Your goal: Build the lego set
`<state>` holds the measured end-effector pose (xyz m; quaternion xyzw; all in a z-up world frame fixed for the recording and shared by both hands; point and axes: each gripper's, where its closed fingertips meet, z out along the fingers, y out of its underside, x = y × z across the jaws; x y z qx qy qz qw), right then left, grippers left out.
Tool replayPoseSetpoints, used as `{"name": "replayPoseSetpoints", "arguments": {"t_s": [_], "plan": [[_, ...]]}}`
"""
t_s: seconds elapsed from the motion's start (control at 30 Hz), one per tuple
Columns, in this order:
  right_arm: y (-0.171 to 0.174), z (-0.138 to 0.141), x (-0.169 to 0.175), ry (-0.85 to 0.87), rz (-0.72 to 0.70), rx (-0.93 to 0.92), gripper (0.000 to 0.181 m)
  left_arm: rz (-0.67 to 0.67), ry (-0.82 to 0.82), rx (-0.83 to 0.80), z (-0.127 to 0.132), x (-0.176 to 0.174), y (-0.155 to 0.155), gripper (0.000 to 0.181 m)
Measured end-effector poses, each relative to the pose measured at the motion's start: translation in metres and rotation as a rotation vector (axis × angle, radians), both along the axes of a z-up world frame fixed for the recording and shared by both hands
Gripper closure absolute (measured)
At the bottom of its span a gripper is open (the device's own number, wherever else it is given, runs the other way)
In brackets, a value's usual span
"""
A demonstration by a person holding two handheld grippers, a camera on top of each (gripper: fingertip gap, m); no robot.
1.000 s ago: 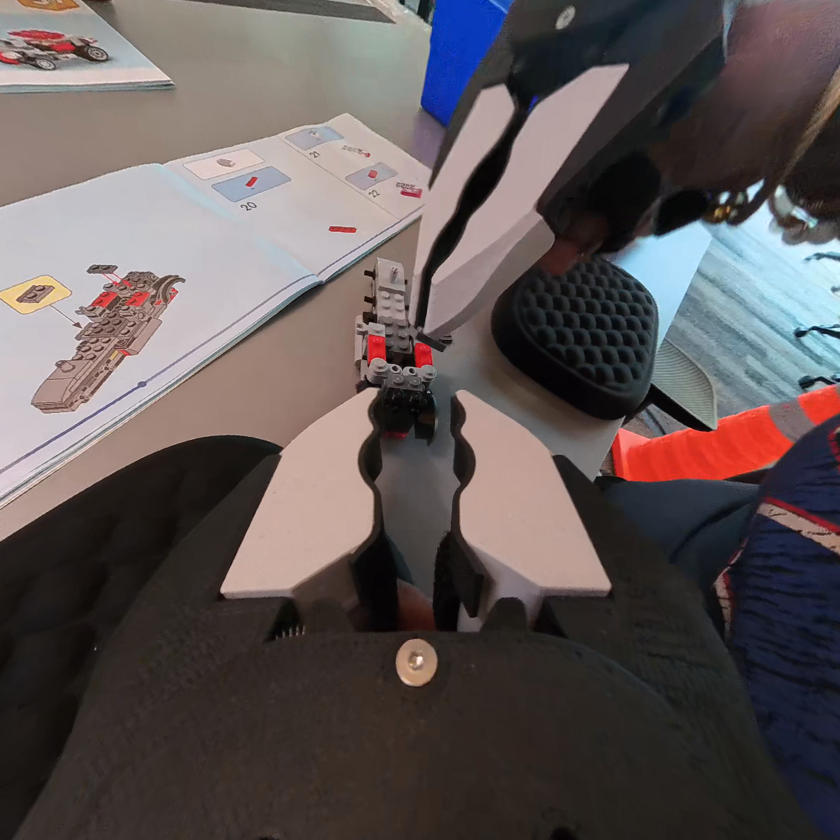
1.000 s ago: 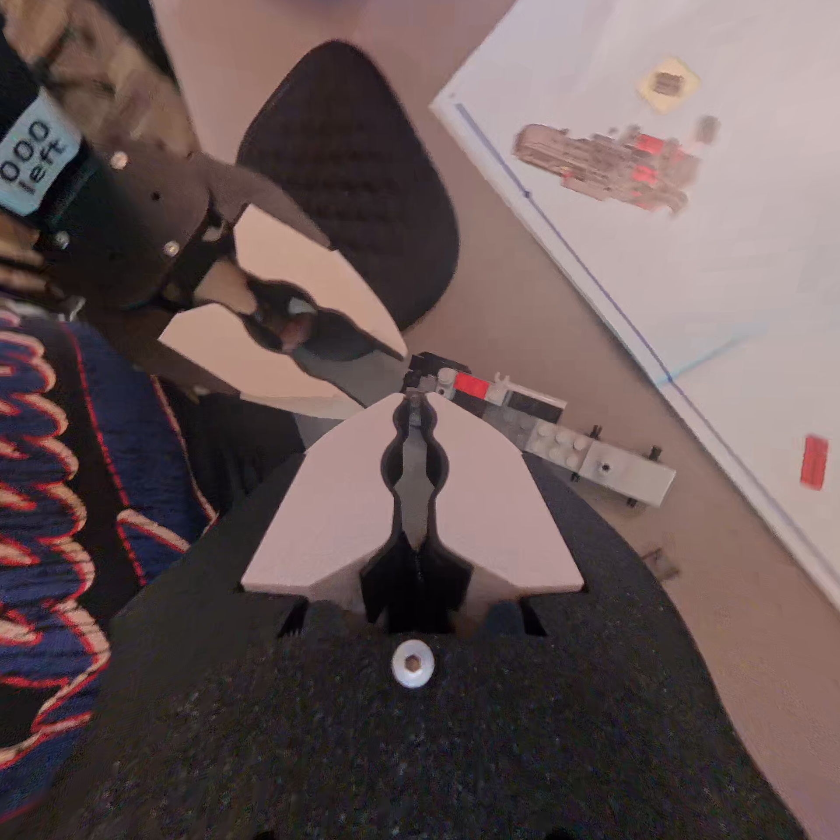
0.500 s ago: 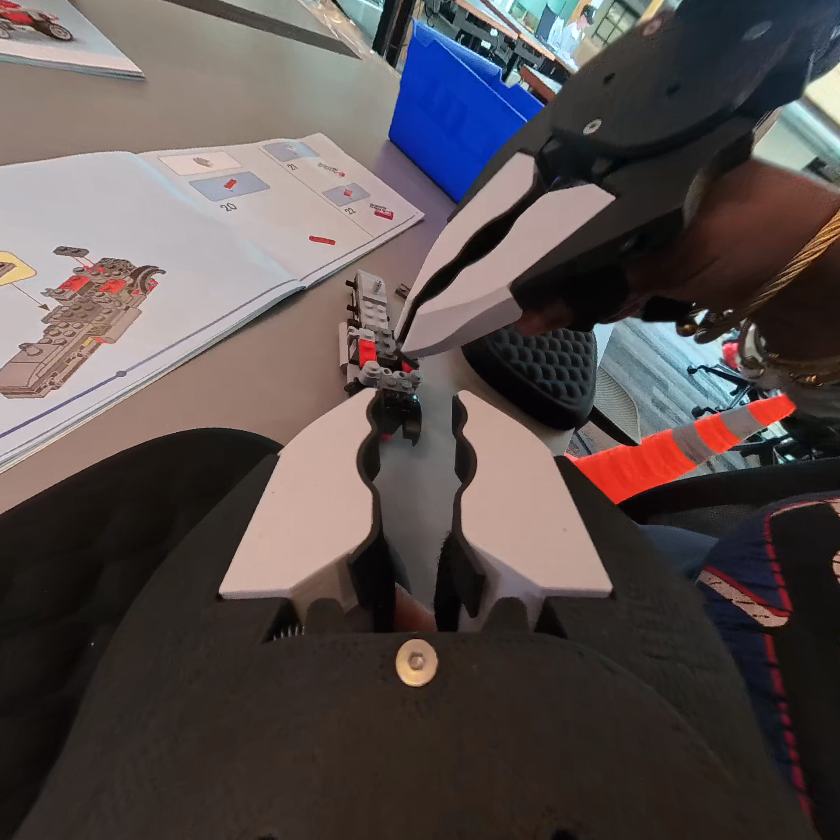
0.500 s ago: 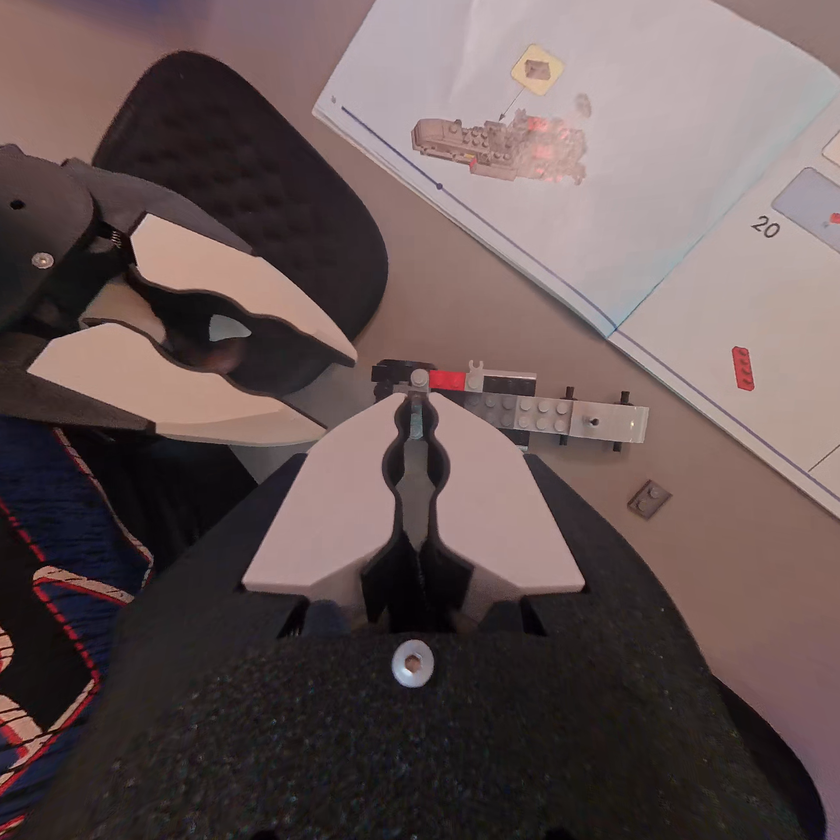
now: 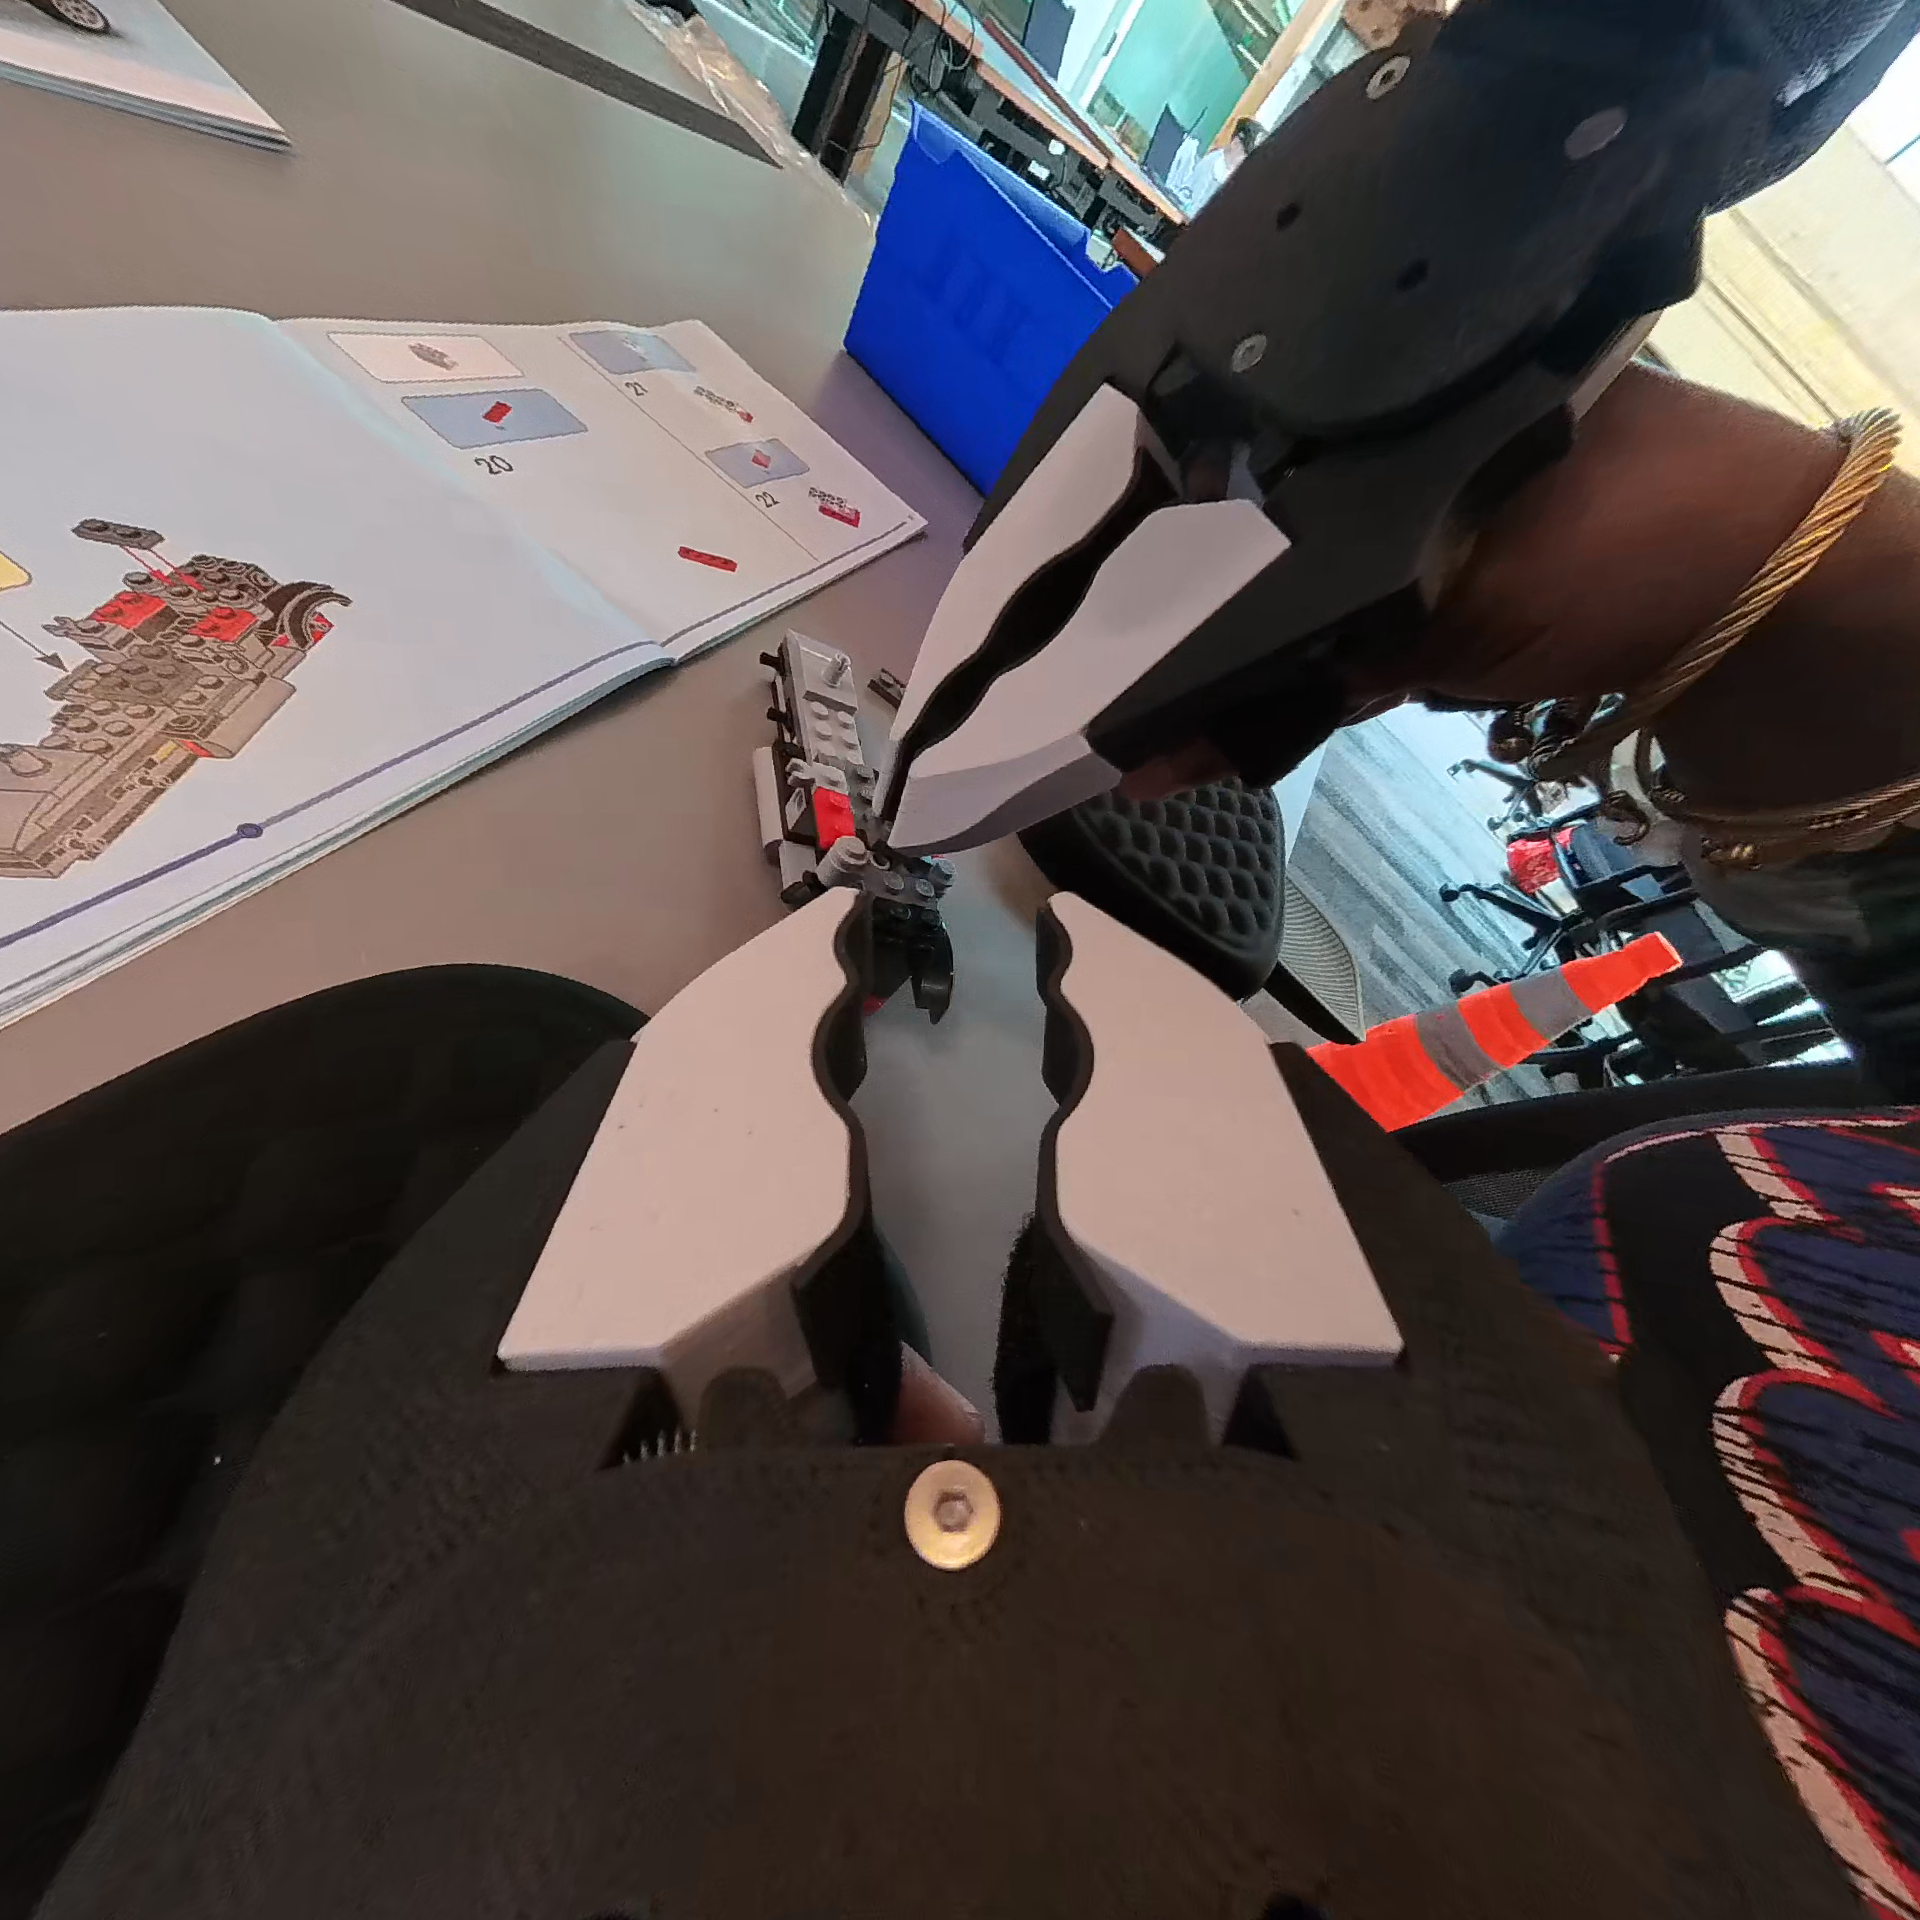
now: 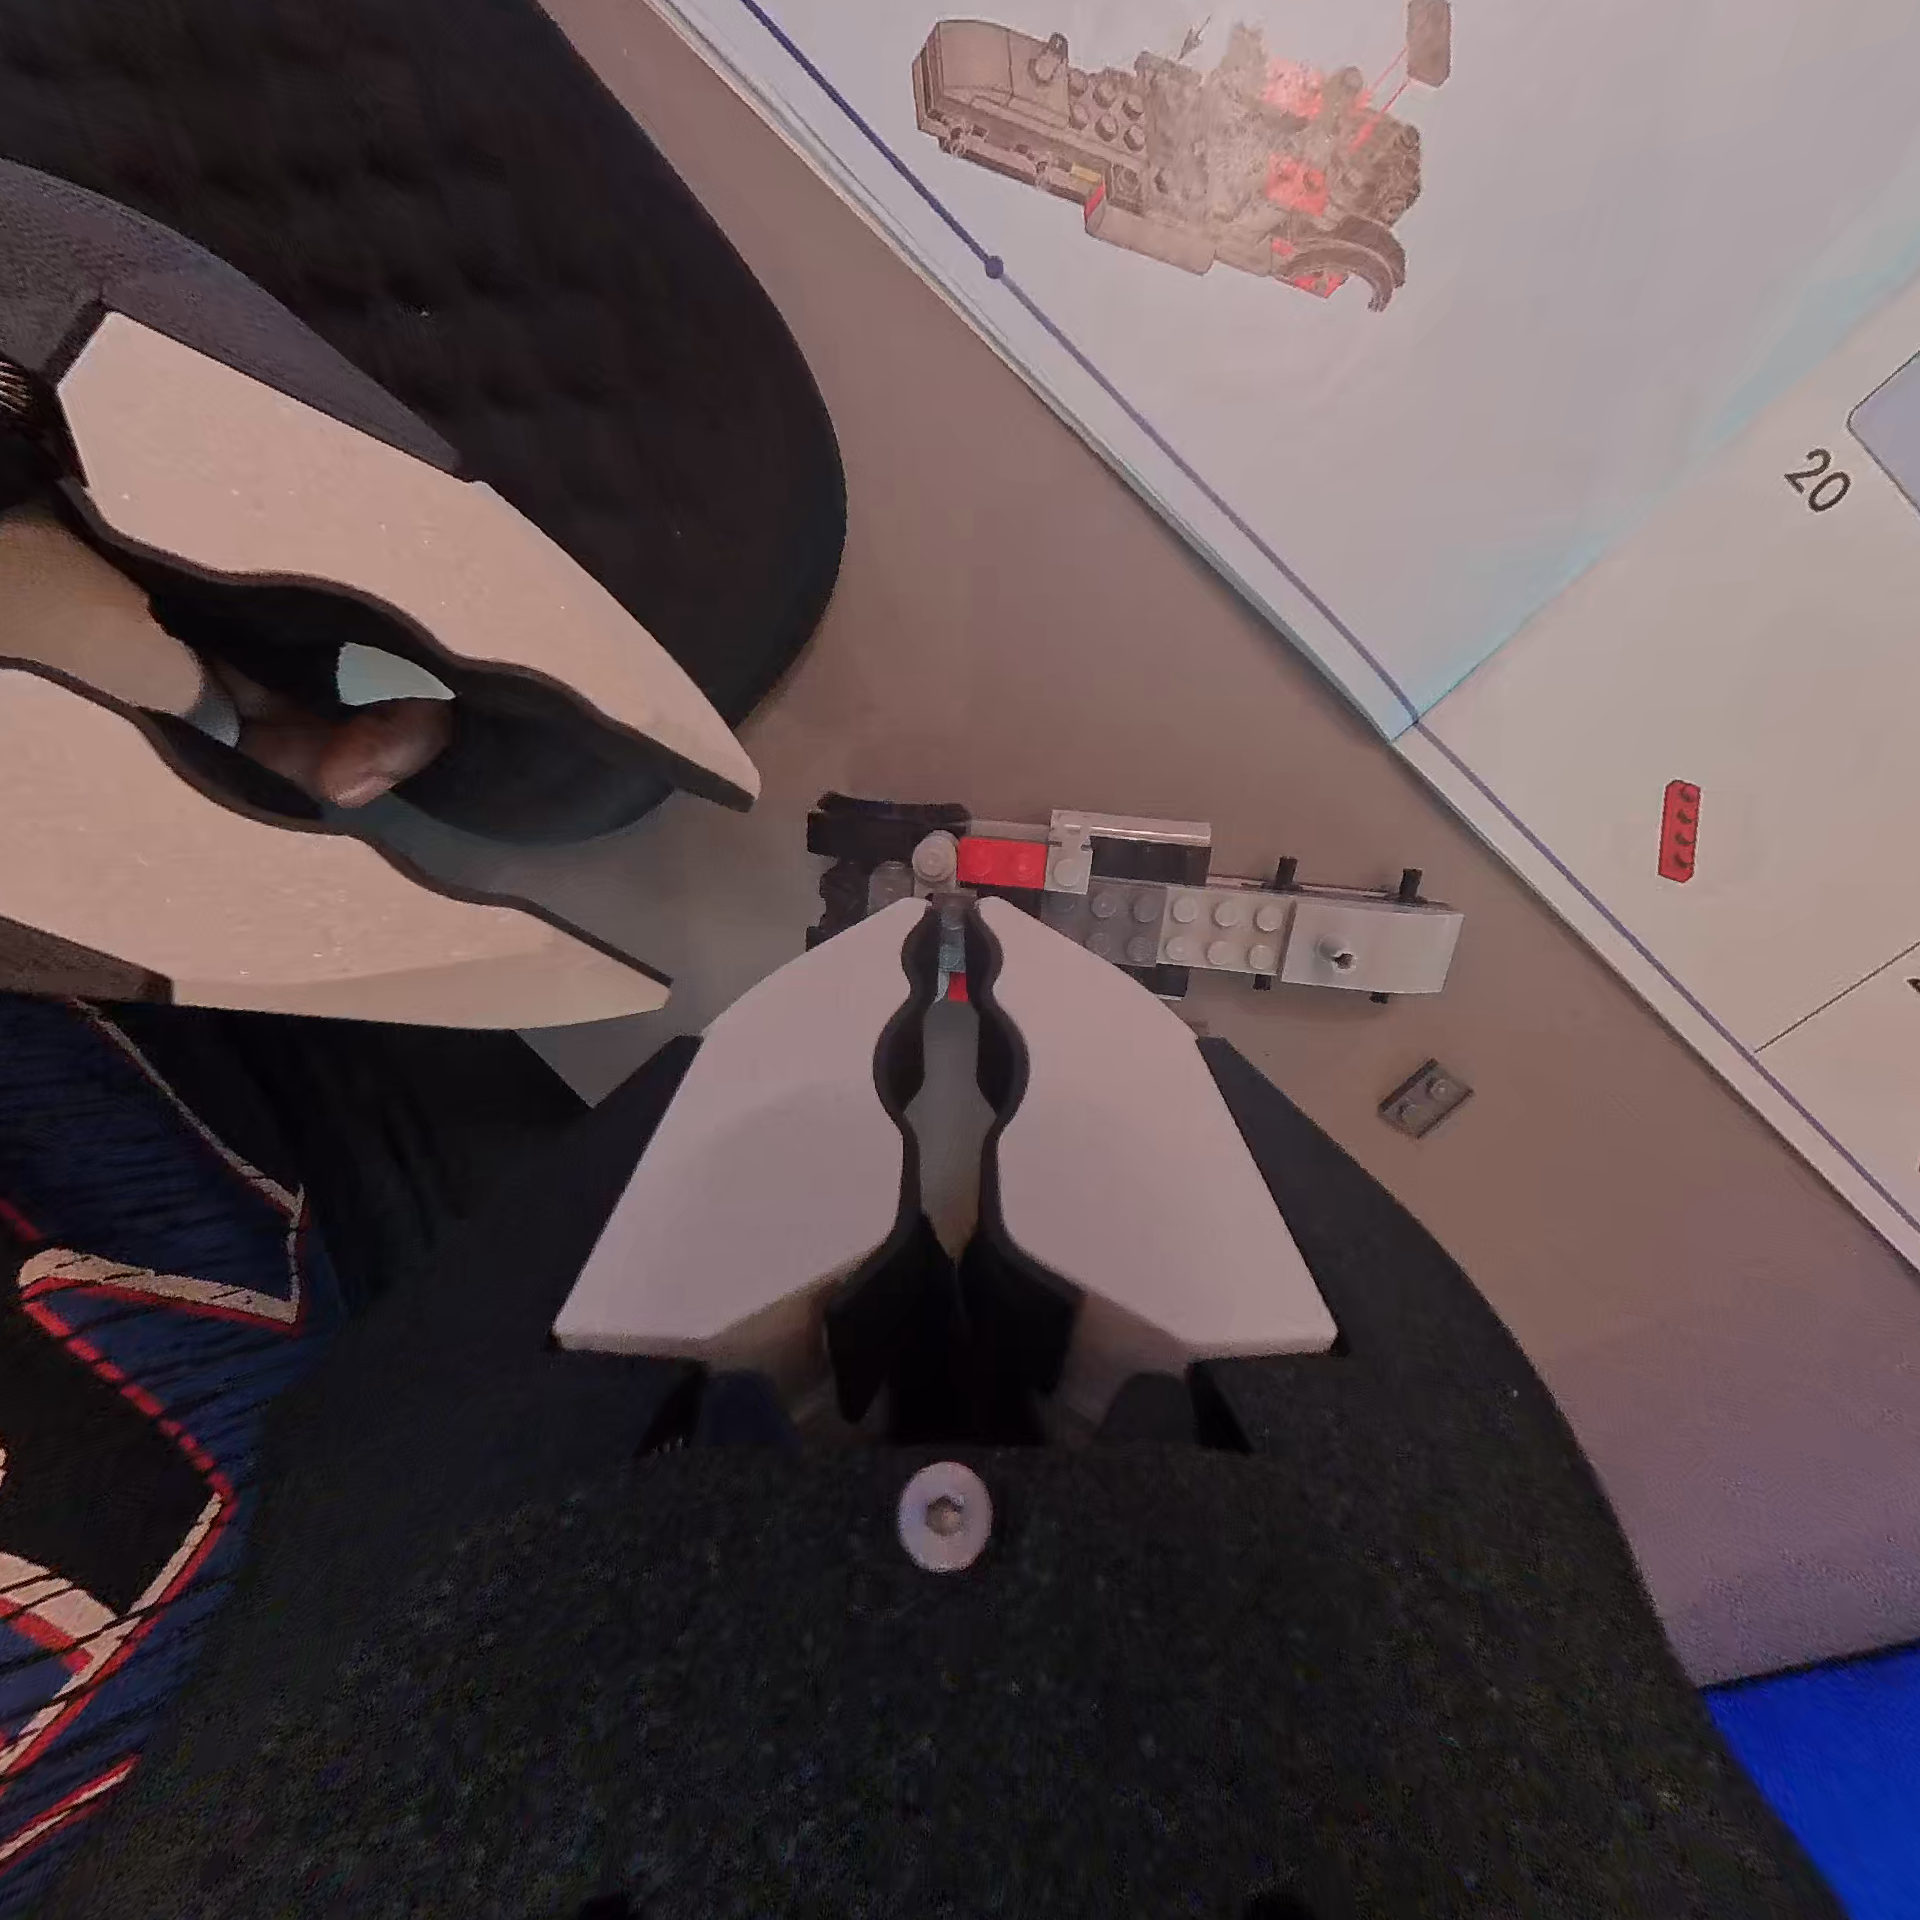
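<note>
The partly built grey, black and red lego model point(image 5: 821, 727) lies on the grey table, and it also shows in the right wrist view point(image 6: 1195, 914). My right gripper point(image 6: 951, 906) is shut on a small grey piece point(image 6: 951, 930) and holds it against the model's black end. In the left wrist view it point(image 5: 891, 826) comes down from the upper right onto the model. My left gripper point(image 5: 948, 914) is open and empty, its left fingertip beside the model's black end. It also shows in the right wrist view point(image 6: 707, 883), just left of the model.
An open instruction booklet point(image 5: 416, 520) lies left of the model, seen too in the right wrist view point(image 6: 1558, 468). A loose grey plate point(image 6: 1425, 1099) lies near the model. A black padded armrest point(image 5: 1174, 873), a blue bin point(image 5: 977, 301) and an orange cone point(image 5: 1507, 1029) stand past the table edge.
My right gripper has turned and flattened while its tips stay on the model's near end. My left gripper stays open at the model's black end. The model has not moved.
</note>
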<state>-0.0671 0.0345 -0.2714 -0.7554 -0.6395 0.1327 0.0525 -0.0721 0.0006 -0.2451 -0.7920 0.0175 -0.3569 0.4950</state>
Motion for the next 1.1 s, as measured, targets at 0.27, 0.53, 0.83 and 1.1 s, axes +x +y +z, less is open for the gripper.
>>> {"name": "replayPoseSetpoints", "arguments": {"t_s": [0.27, 0.53, 0.83, 1.1], "plan": [[-0.0022, -0.0012, -0.0015, -0.034, 0.032, 0.0, 0.177, -0.019, -0.015, -0.006, -0.0001, 0.001, -0.0013, 0.152], [-0.0024, -0.0026, -0.0025, -0.041, 0.042, -0.007, 0.177, -0.023, -0.015, -0.008, -0.0003, 0.0013, -0.0015, 0.153], [-0.0023, -0.0039, -0.0045, -0.061, 0.067, 0.015, 0.177, -0.031, -0.029, -0.003, 0.001, 0.0013, -0.0021, 0.155], [-0.0017, -0.0052, -0.0057, -0.068, 0.083, 0.01, 0.177, -0.036, -0.027, -0.007, 0.0005, 0.0019, -0.0023, 0.157]]}}
